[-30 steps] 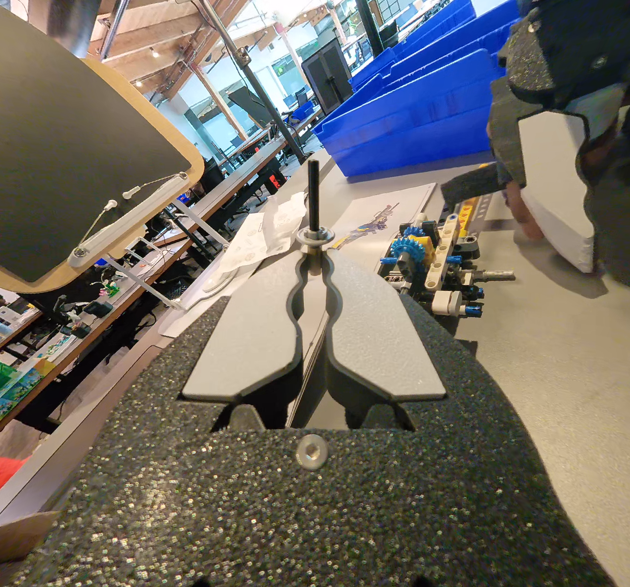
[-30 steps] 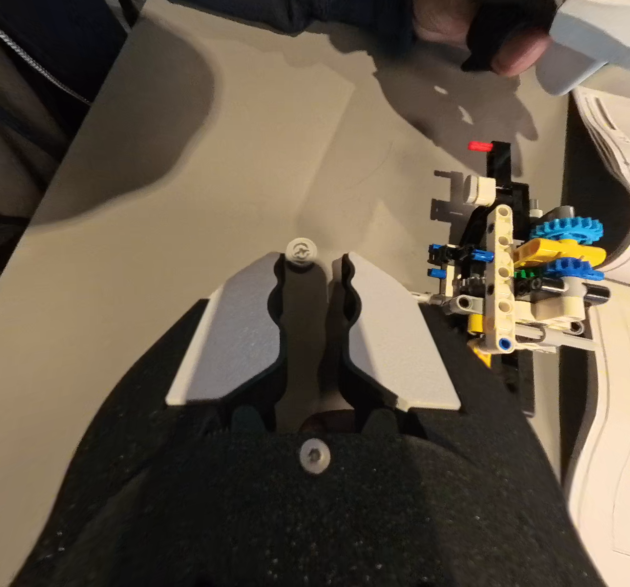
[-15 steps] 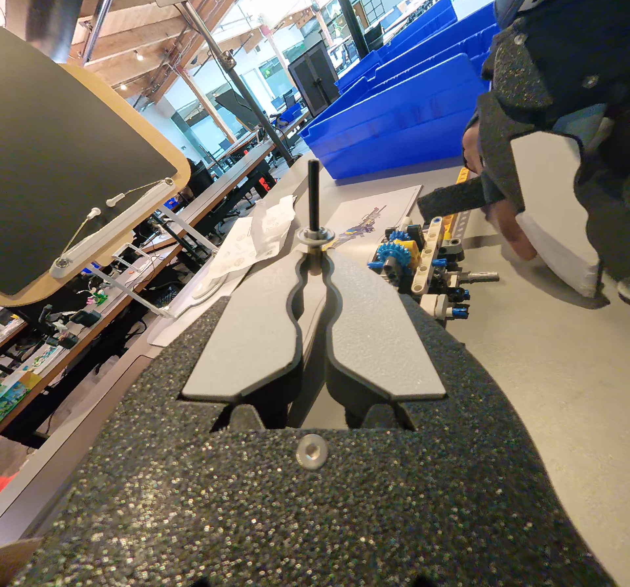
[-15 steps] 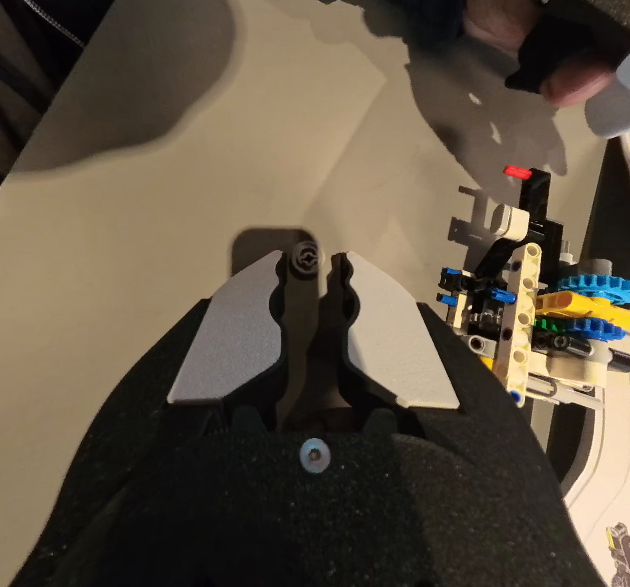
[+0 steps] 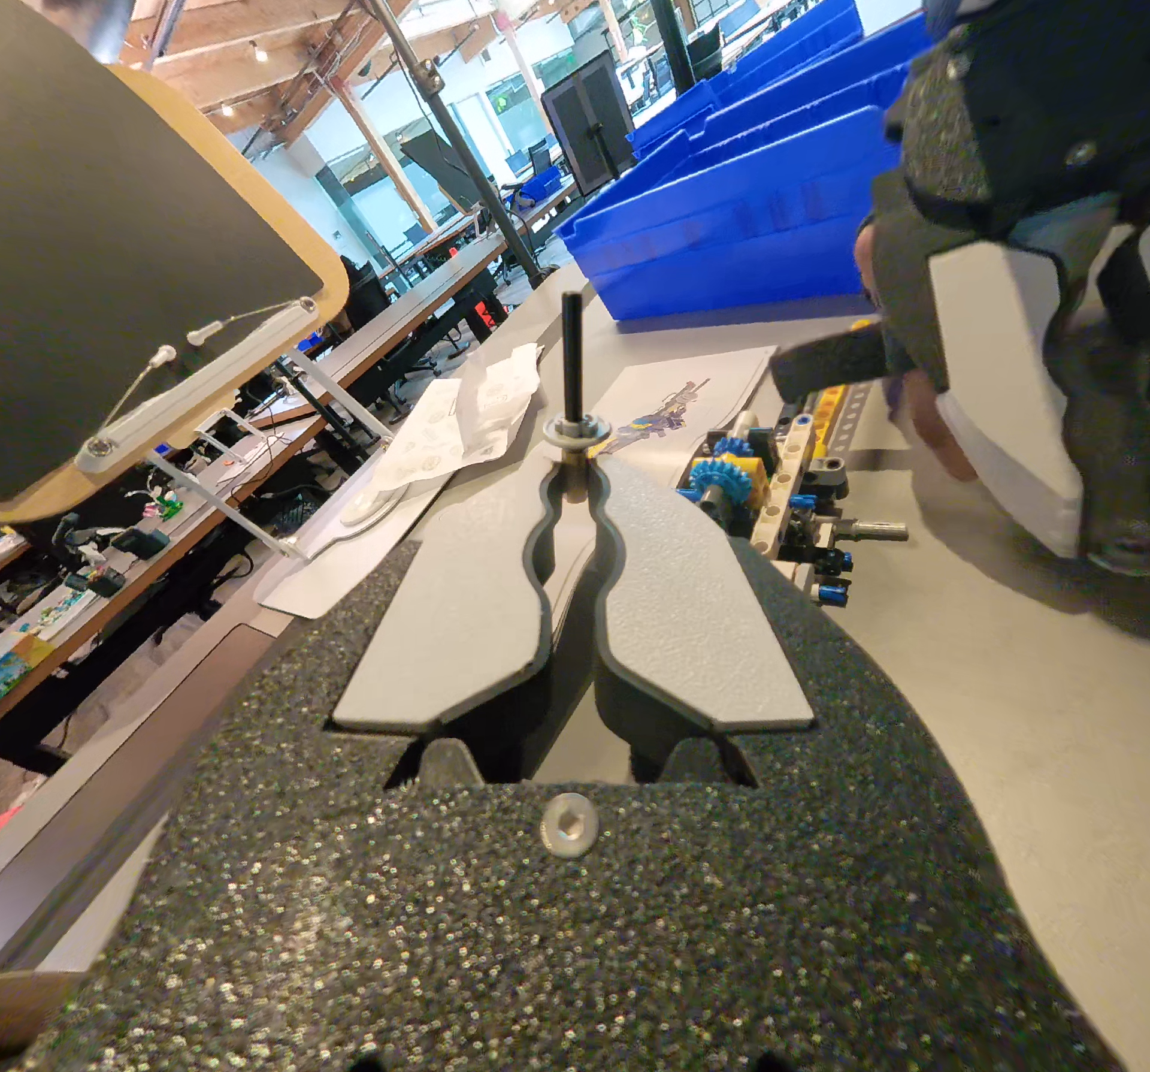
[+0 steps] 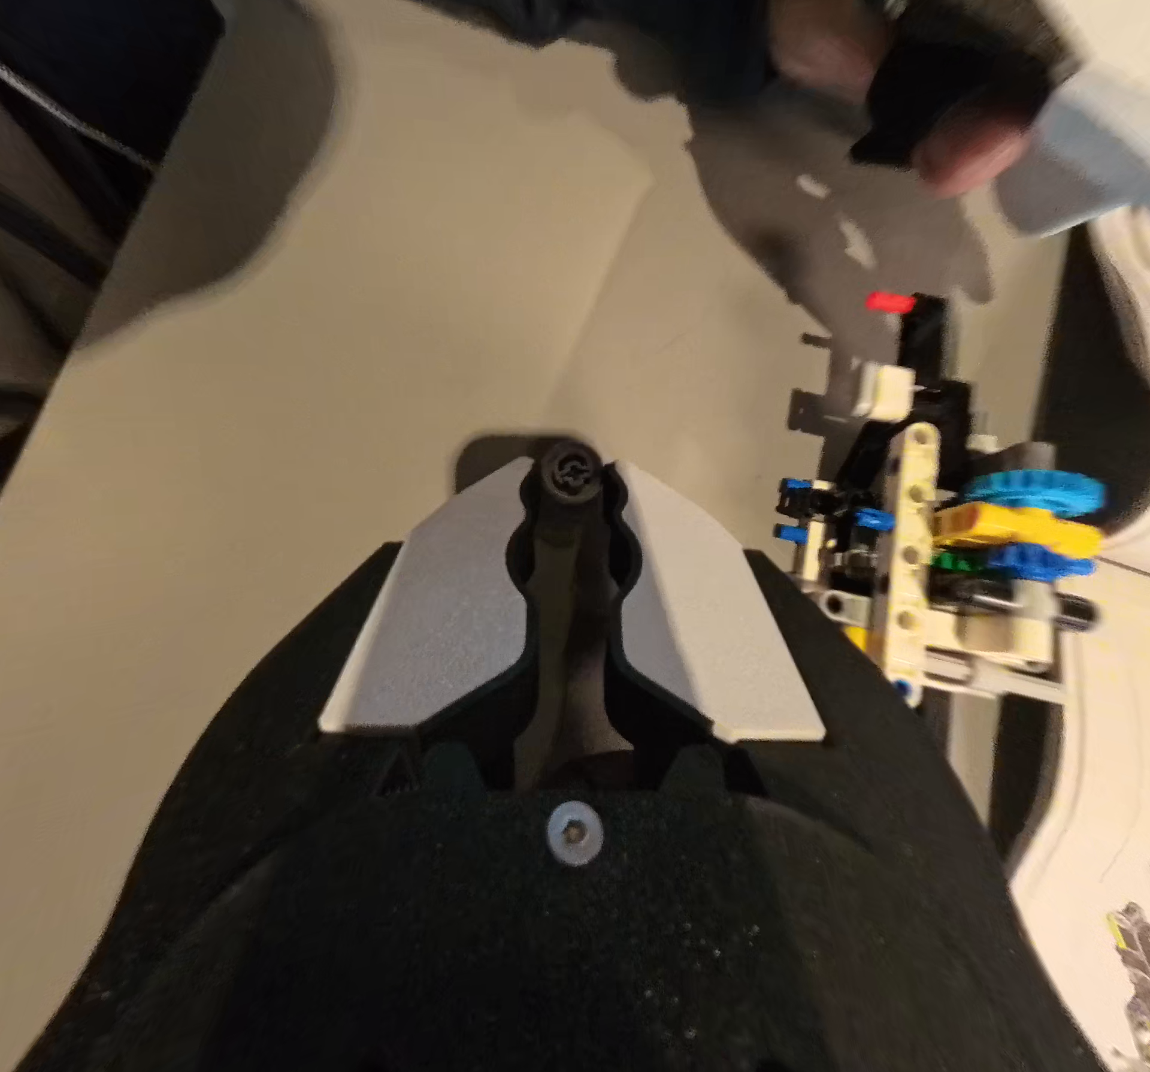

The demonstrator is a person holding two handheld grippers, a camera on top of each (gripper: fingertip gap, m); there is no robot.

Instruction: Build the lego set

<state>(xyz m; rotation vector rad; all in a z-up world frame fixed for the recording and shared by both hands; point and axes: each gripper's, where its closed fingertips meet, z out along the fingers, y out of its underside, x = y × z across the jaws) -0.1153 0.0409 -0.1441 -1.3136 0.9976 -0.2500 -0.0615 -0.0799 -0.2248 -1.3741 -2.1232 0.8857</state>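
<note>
My left claw [image 5: 574, 469] pinches a black rod [image 5: 570, 357] upright; my right claw [image 6: 569, 475] pinches a small round piece [image 6: 569, 477]; the model [image 6: 933, 556] sits at 3 o'clock.

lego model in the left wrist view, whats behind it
Behind the lego model lie an instruction sheet and blue bins. The right gripper covers the table past its right end.

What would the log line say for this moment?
left claw: shut on black axle, upright | right claw: closing around small round piece on table | lego model: untouched beside
</note>
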